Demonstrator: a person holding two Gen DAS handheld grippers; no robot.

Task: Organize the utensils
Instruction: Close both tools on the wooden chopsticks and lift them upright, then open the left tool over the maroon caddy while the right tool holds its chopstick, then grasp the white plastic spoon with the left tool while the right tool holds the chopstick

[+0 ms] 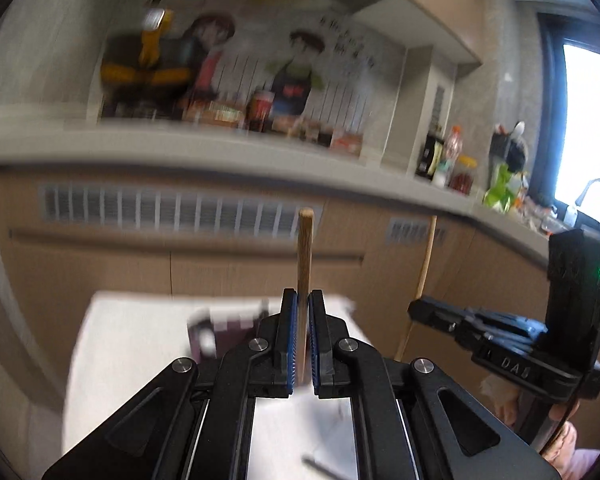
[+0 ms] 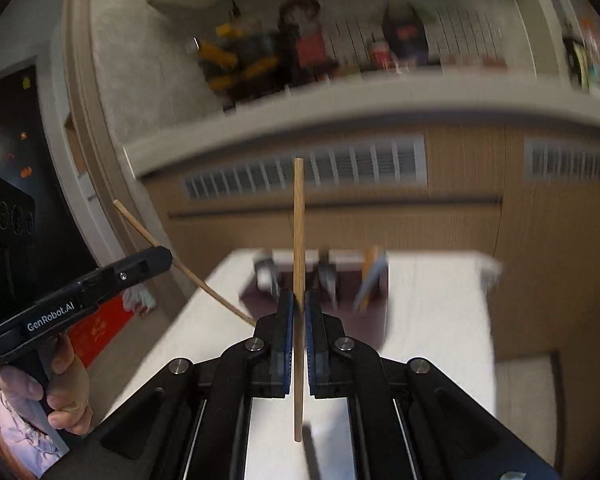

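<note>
Each tool grips one wooden chopstick. In the left wrist view the left tool is clamped on a chopstick that stands upright between its blue pads, its blunt end well above the fingertips. In the right wrist view the right tool is clamped on the second chopstick, also upright; it runs down through the pads and ends below them over the white worktop.

Each tool shows in the other's camera. From the left wrist, the right tool sits to the right, with its thin chopstick passing through its tip at a slight tilt. From the right wrist, the left tool comes in from the left, held by a hand, and its chopstick slants through its tip. The two chopsticks are apart.

Beyond both tools, on the worktop, sits a dark purple holder with blurred utensils standing in it; what they are cannot be told. Behind the worktop runs a row of brown cabinets with vent grilles, topped by a grey counter carrying blurred bottles and jars. A sink tap shows at the far right under a bright window.
</note>
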